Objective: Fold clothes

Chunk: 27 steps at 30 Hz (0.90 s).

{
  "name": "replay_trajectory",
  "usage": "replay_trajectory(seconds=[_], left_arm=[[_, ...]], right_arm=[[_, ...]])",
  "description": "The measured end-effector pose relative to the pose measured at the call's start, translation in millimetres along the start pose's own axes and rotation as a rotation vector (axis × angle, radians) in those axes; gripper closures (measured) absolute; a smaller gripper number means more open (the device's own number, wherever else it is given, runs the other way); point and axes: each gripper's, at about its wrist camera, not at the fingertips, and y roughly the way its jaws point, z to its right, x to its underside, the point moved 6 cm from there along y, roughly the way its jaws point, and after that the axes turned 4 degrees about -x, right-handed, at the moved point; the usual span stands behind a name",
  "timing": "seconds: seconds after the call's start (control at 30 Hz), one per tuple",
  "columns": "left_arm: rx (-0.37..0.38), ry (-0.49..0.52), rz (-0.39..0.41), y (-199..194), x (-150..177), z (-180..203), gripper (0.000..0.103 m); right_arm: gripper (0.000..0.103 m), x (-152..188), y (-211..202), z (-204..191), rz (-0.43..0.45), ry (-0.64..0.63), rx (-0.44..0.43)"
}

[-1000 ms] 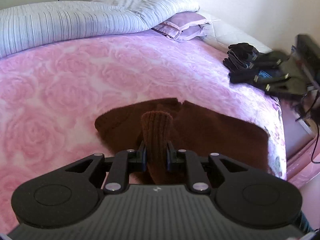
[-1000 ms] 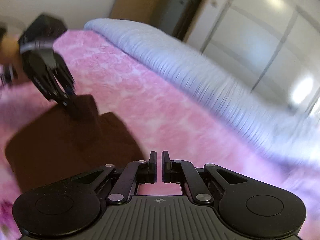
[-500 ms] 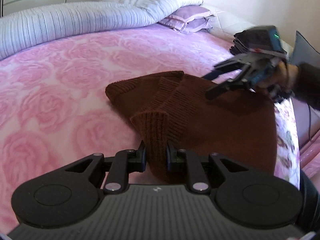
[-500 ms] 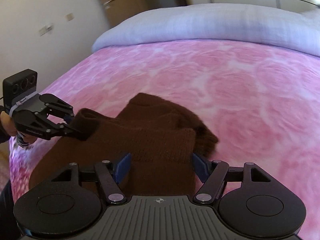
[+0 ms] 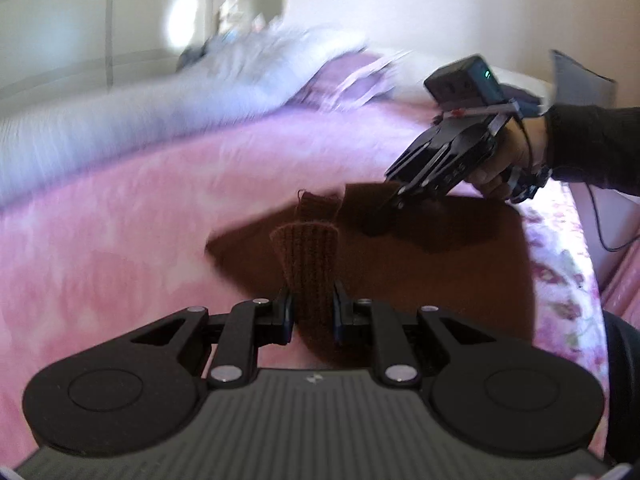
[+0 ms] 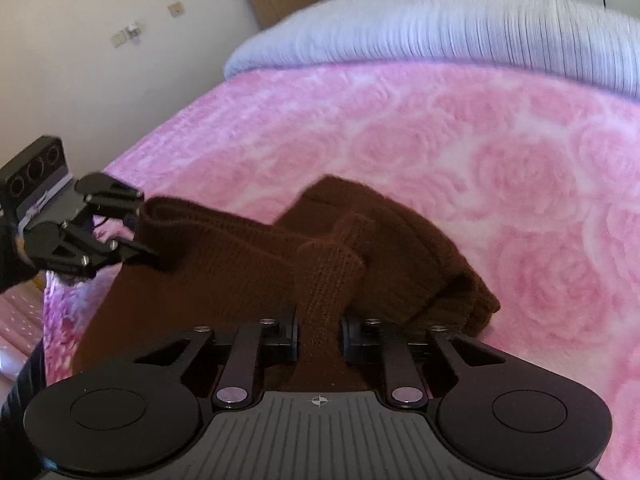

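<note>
On the pink bed (image 6: 500, 168), the brown knit sweater (image 6: 240, 264) lies partly folded, each claw, left (image 5: 313, 312) and right (image 6: 319, 332), pinching a ribbed edge, probably to lift both corners together for the next fold.

One brown sweater (image 6: 240, 280), two tools: left tool (image 5: 313, 312), right tool (image 6: 319, 330)

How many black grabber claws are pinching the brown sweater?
2. The left gripper pinches a ribbed fold of the brown sweater on the sweater's left side. The right gripper pinches another fold on its right side. Both are closed on the knit.
</note>
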Motion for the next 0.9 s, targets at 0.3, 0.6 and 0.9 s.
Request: replay_trajectory(seconds=[0.3,0.6,0.9], left_arm=[[0.013,-0.13,-0.114,81.2,-40.8,-44.6,0.081],[-0.01,-0.263,-0.16,110.0,-18.9,-70.1,0.087],[-0.054,-0.257,-0.091,110.3,-28.8,-78.4,0.098]], right_arm=[[0.085,-2.2,-58.4,6.6,0.156,0.033,0.213],[0.076,21.1,-40.3,39.7,0.18,0.176,0.252],[0.096,-20.3,-83.3,26.8,0.377,0.082,0.327]])
